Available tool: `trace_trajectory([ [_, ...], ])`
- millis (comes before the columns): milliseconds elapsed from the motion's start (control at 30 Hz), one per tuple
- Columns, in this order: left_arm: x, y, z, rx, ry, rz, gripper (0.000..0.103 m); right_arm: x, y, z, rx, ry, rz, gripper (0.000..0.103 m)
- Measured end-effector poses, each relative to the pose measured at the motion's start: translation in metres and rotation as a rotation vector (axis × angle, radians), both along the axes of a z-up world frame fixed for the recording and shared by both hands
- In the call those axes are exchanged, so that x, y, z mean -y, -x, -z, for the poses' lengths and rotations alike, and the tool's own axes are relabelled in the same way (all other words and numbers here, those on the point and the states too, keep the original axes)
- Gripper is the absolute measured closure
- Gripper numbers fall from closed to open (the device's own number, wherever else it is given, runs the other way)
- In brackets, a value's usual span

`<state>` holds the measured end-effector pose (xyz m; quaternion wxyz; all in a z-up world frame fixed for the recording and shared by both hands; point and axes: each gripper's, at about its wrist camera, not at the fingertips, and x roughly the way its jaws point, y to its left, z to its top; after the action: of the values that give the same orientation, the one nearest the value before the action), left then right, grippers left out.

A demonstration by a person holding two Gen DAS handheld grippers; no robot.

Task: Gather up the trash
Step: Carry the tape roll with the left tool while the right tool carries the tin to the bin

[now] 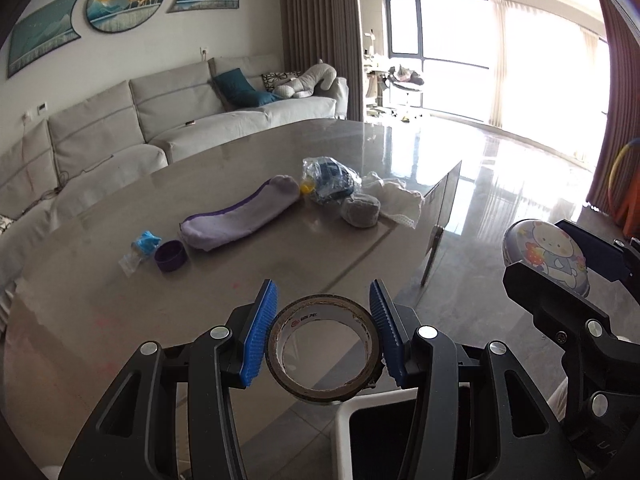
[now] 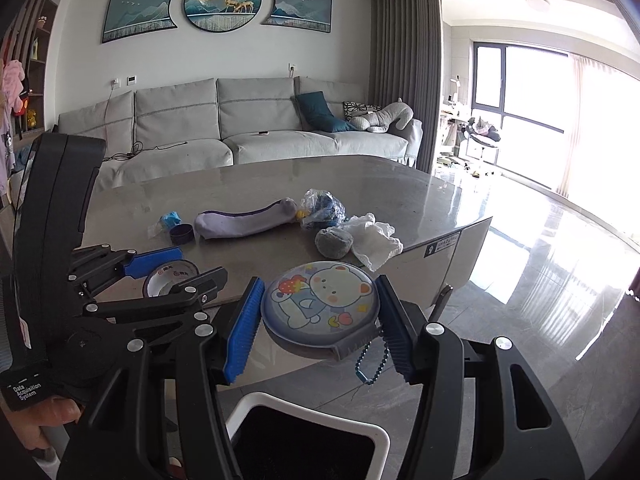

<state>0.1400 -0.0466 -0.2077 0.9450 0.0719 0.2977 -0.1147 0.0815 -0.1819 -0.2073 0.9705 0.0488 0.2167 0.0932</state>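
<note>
On the table (image 2: 248,184) I count one purple cup (image 1: 171,255), one blue wrapper (image 1: 145,241), one long sock (image 1: 240,214), one plastic bag (image 1: 329,179), one grey ball (image 1: 361,209) and one white cloth (image 1: 396,198). My left gripper (image 1: 323,334) is closed part way on one tape roll (image 1: 322,350), both blue pads touching it. My right gripper (image 2: 318,322) clamps one round bear tin (image 2: 320,304) the same way. One white-rimmed bin (image 2: 306,436) sits below both.

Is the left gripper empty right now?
No: the left gripper is closed on a tape roll, its blue pads pressing the roll's two sides.
</note>
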Motion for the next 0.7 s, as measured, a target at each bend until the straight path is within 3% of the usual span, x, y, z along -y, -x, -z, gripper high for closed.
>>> trace_trajectory([
  [700,0.061,0.055,0.073,-0.16,-0.047,0.223,0.055,0.033,0.05,0.045,-0.085,-0.005,0.098,0.046],
])
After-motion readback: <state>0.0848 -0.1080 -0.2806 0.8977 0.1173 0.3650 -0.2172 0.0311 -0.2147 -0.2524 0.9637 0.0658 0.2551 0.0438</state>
